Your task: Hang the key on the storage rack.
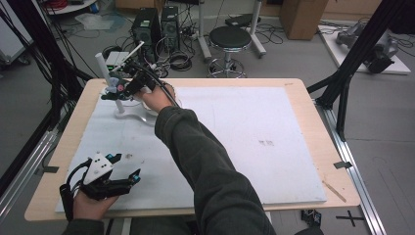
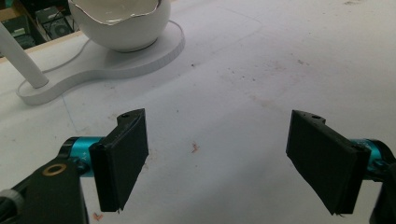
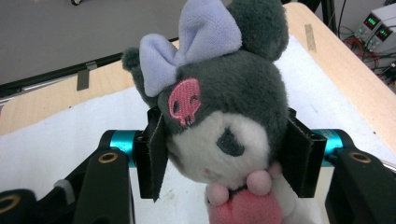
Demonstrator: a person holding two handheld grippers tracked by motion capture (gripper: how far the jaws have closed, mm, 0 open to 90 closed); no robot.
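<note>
The right gripper (image 3: pixel 219 154) is clamped on a plush toy (image 3: pixel 224 121), its two black pads pressed into either side of the toy's head. The toy is grey and white, with a lilac bow, a pink skull patch on the brow and pink pompoms under the chin. In the high view this gripper (image 1: pixel 113 90) holds the toy (image 1: pixel 114 84) above the counter (image 1: pixel 313 142) at about 10 o'clock, just over a white stand (image 1: pixel 134 113). The stand has a flat base, a thin upright post at its 9 o'clock end and a white bowl with a jagged eggshell rim (image 2: pixel 122 23) at the other end; the person's right hand is beside that bowl. A white mat (image 1: pixel 244 142) covers most of the wooden counter.

The left gripper (image 1: pixel 123 172) rests low at 7 o'clock, near the front edge, well apart from the toy. Its jaws stand wide apart with nothing between them, only bare mat below (image 2: pixel 217 158).
</note>
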